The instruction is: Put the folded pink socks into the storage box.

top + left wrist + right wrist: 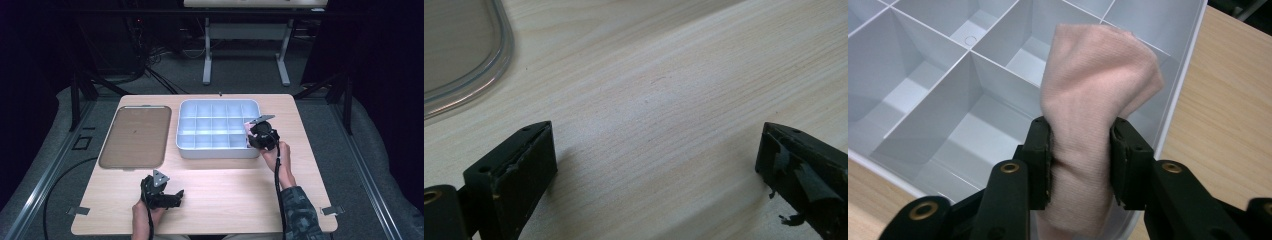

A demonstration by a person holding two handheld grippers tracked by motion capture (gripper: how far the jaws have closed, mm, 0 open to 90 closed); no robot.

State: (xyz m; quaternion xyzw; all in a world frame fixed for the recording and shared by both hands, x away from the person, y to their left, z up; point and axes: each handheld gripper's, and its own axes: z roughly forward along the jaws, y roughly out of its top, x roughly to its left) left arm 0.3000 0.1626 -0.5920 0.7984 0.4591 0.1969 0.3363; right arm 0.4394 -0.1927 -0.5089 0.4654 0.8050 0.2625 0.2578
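Two grippers work at one table [215, 185]; the right gripper [1080, 150] has its jaws pressed on a single pale pink cloth [1095, 100], a bunched fold squeezed between the two pads and bulging out above them; the jaws stand partly apart, as wide as the wad they pinch. The cloth hangs over the near right corner of one white divided tray [933, 65], above a compartment by the tray's side wall; in the high view the right gripper [261, 136] sits at that same corner of the tray [200, 150]. The left gripper [656, 165] has its two jaws spread wide with nothing between them, bare wood below; it [161, 192] rests near the table's front edge. One brown flat tray [135, 136] lies left of the white one, just beside it, apart.
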